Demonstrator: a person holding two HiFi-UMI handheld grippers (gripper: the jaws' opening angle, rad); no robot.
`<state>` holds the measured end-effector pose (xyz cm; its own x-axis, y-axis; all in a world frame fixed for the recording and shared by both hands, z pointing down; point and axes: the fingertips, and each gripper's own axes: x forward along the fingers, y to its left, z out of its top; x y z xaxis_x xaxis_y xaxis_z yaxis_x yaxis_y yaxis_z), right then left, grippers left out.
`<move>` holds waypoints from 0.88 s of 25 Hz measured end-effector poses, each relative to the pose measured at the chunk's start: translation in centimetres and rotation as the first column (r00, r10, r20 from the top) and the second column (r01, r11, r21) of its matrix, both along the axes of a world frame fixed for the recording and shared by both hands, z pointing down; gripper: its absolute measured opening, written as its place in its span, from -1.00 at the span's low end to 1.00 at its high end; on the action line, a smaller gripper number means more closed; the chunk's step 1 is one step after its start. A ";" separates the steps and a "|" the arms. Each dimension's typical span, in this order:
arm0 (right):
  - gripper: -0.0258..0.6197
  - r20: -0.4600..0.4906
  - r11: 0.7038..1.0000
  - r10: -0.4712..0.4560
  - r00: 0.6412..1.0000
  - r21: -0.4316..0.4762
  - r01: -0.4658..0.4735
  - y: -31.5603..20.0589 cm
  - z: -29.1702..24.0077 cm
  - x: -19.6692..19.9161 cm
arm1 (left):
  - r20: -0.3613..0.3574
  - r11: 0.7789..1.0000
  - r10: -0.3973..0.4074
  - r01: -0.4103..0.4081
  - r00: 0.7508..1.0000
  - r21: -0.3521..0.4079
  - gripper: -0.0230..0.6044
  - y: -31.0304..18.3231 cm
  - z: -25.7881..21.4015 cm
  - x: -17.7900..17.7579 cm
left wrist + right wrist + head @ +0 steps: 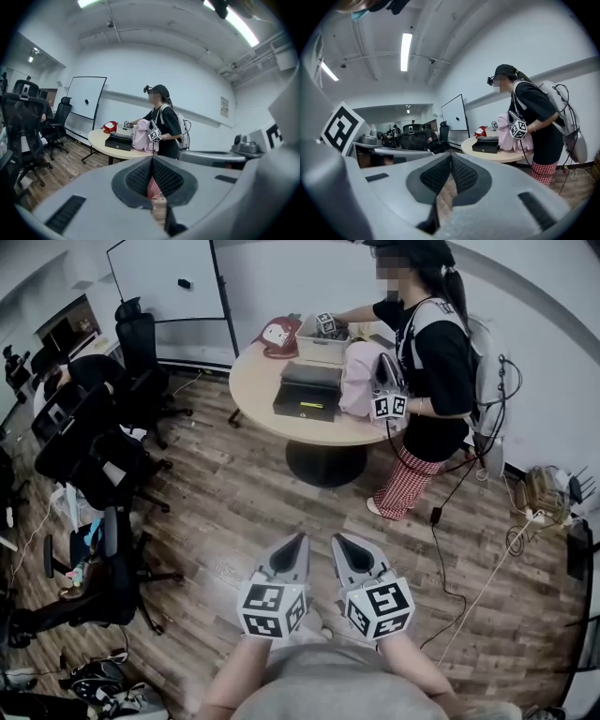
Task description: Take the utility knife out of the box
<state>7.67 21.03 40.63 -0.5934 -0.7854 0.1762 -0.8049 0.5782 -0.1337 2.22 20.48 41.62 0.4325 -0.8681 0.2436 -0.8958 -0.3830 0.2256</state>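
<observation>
The left gripper (pixel 300 542) and right gripper (pixel 337 542) hang side by side over the wood floor (pixel 234 521), jaws pressed together on nothing, well apart from the black box (pixel 307 390) on the round table (pixel 255 390), the knife hidden

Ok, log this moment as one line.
left gripper: shut, empty | right gripper: shut, empty | both: over floor, away from round table | black box: on table | utility knife: not seen

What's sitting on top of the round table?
A black box, a pink bundle, a red toy and a pale box sit on the round table. The black box's lid hides whatever is inside.
</observation>
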 end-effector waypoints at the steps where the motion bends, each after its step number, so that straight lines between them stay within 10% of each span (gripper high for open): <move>1: -0.92 -0.002 1.000 -0.002 1.000 -0.005 0.002 -0.4 0.2 -0.2 | -0.002 1.000 0.002 -0.002 1.000 -0.001 -0.92 -0.4 0.2 -0.1; 22: -0.92 -0.029 0.998 0.063 0.998 -0.027 -0.064 -21.7 0.6 -2.6 | -0.037 0.997 0.070 -0.071 0.997 -0.032 -0.92 -22.1 1.1 -2.4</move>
<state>5.05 -0.68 41.18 -0.5368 -0.8160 0.2145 -0.8436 0.5219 -0.1260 -0.22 -1.59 42.76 0.5013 -0.8269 0.2549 -0.8579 -0.4367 0.2706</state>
